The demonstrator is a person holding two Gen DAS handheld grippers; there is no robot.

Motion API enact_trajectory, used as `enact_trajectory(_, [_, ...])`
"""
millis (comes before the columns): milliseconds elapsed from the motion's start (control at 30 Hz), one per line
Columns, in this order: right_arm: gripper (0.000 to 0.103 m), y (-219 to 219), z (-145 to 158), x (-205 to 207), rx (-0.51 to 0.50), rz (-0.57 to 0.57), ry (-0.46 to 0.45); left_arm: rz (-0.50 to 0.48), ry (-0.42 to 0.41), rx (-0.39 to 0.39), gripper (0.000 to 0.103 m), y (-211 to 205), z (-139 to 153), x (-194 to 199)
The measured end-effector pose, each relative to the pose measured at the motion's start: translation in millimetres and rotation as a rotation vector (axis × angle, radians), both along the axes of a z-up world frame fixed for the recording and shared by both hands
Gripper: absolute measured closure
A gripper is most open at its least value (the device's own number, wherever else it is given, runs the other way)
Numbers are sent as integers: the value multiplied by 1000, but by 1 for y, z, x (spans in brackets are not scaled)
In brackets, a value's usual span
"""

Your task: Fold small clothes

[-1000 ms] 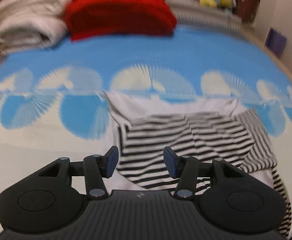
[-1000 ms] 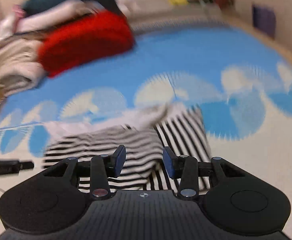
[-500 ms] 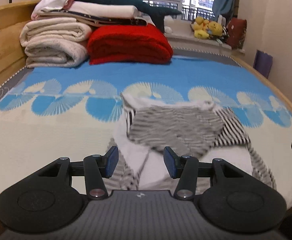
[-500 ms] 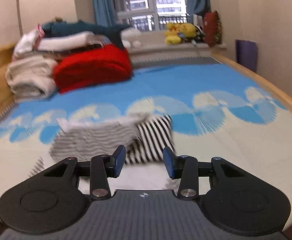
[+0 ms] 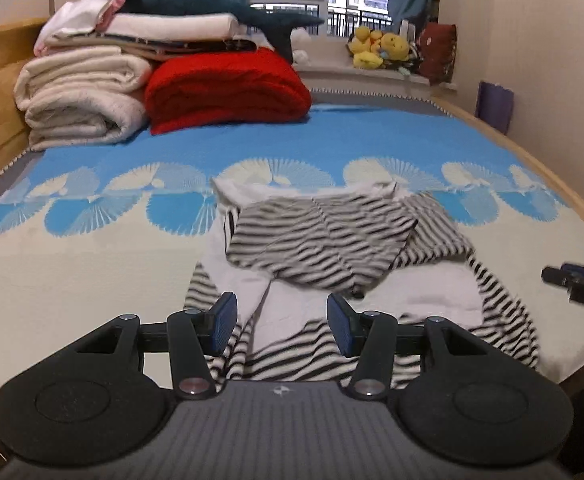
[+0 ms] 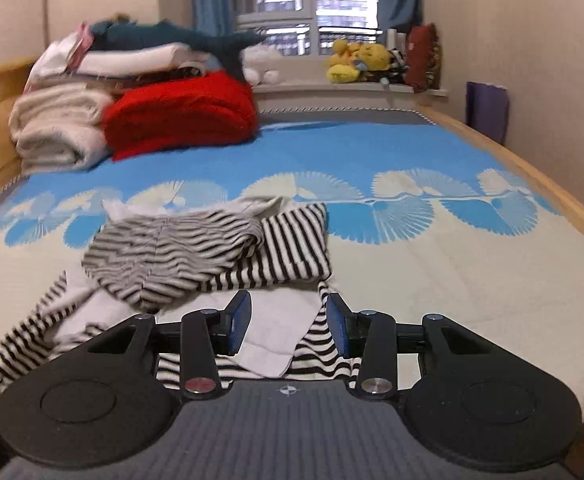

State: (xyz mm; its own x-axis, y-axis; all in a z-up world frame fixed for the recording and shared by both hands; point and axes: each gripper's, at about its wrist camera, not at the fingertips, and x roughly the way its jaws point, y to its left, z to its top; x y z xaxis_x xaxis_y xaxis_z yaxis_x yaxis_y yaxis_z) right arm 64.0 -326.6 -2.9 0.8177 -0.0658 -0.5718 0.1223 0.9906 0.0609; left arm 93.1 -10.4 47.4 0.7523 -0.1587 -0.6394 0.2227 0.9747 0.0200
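Both grippers, left and right, hover half-open, empty; beyond my fingers, the striped garment needs regrasping to continue folding.

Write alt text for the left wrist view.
A black-and-white striped garment lies rumpled on a blue and cream bedspread, just beyond the open, empty left tongs. Folded white quilts and a red blanket are stacked at the far end, by a window.

No legible text anywhere.
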Motion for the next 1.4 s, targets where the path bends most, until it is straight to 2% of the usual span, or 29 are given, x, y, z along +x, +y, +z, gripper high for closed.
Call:
enact_trajectory(33, [60,2,-2,3,-4,7,8,4,22,2,54,4,-10,2])
enact_trajectory(100, [60,6,-5,9,-25,10,16,12,101,-21,84,15,-34,7])
enact_trajectory(167, [60,7,-7,15,-41,1,18,18,156,-53,89,29,-50,12])
enact_trajectory(267, [60,0,-11,19,-15,-25,35,63,188,-56,90,50,-64,20])
enact_trajectory(400, [60,-15,-21,17,38,-60,90,163,296,-166,90,80,-84,34])
enact_trajectory(467, [60,-24,-28,16,90,-71,124,206,339,-191,84,87,-91,40])
enact_trajectory(567, [60,-40,-40,15,170,-104,185,246,383,-229,59,91,-100,45])
enact_trajectory(633, [60,-50,-49,15,212,-133,229,274,400,-259,51,90,-102,48])
enact_trajectory(700, [60,-59,-57,15,249,-171,271,292,409,-284,38,88,-103,50])
enact_trajectory(767, [60,-65,-65,16,273,-196,311,302,414,-285,30,82,-104,52])
enact_trajectory(1033, [53,-61,-88,22,296,-170,424,333,470,-216,29,70,-127,60])
enact_trajectory(1400, [53,-51,-108,27,243,-145,539,374,536,-201,29,76,-143,62])
